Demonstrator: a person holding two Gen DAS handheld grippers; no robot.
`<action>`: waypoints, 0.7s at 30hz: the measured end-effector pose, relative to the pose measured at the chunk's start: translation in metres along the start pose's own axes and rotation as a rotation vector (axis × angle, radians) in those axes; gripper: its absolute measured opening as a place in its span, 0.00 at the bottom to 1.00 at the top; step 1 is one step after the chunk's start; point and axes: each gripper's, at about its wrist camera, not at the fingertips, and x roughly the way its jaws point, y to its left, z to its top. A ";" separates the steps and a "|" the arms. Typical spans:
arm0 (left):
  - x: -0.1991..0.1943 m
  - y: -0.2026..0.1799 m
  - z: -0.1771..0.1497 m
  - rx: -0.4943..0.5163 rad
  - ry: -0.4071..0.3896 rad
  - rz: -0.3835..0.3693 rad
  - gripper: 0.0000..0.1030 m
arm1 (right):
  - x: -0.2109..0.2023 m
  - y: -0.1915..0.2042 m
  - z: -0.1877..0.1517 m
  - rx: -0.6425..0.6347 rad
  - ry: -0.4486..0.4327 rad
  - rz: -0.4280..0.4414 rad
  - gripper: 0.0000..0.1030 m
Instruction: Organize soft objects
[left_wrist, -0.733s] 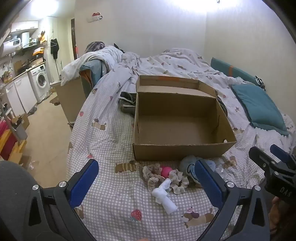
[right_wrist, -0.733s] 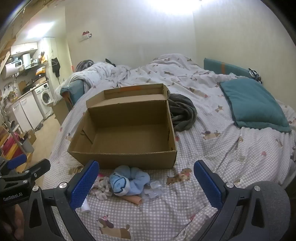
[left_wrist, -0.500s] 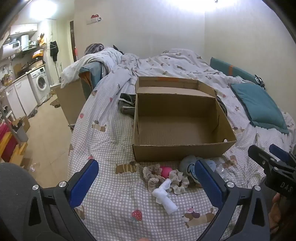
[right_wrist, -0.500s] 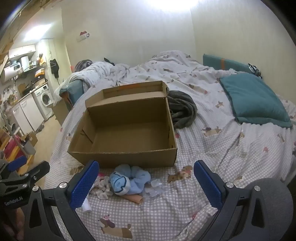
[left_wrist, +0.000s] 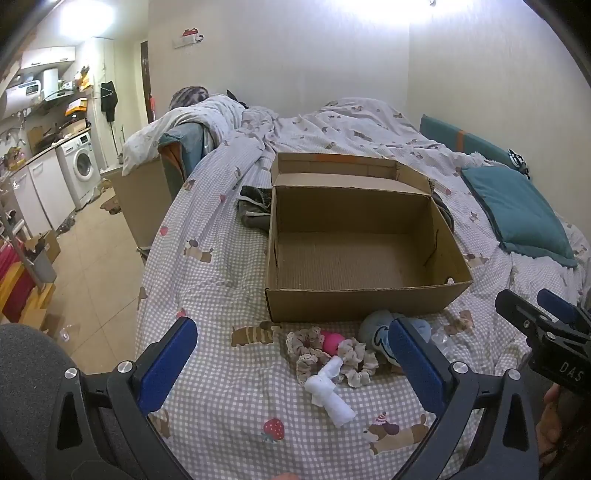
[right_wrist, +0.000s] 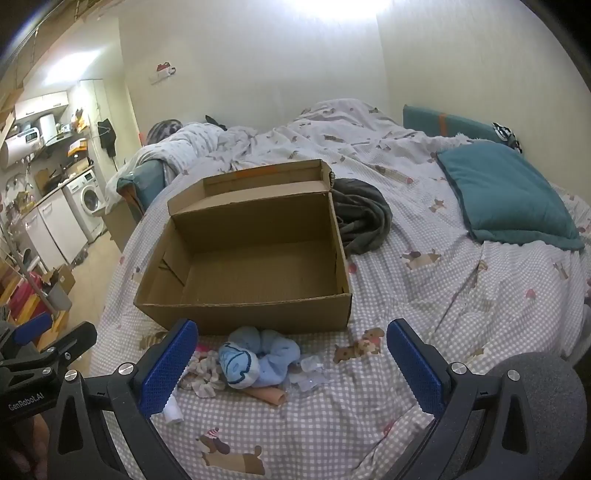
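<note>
An open, empty cardboard box (left_wrist: 354, 306) (right_wrist: 258, 314) sits on the checked bedsheet. Just in front of it lies a small heap of soft things: a white rolled sock (left_wrist: 330, 391), beige lace scrunchies (left_wrist: 354, 360) (right_wrist: 203, 373), a pink ball (left_wrist: 330, 341), and light-blue socks (left_wrist: 380, 332) (right_wrist: 258, 356). My left gripper (left_wrist: 291, 363) stands open above the sheet, its blue pads either side of the heap. My right gripper (right_wrist: 290, 365) is also open, framing the blue socks from the other side. Neither holds anything.
A dark grey garment (right_wrist: 364, 218) lies beside the box's far corner. A teal pillow (right_wrist: 509, 195) rests on the right of the bed. The bed edge drops to a tiled floor (left_wrist: 88, 266) at left, with a washing machine (left_wrist: 83, 164) beyond.
Both views have shifted only slightly; the box and heap sit a little lower in frame. Nothing was grasped or released.
</note>
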 end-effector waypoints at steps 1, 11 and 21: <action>0.000 0.000 0.000 0.000 0.000 0.001 1.00 | 0.000 0.000 0.000 0.000 0.000 0.000 1.00; -0.001 -0.002 -0.001 0.003 -0.005 0.001 1.00 | 0.002 -0.001 0.000 -0.001 0.001 0.000 1.00; -0.005 -0.004 0.001 0.004 -0.015 0.003 1.00 | 0.001 -0.001 0.000 0.000 0.002 -0.001 1.00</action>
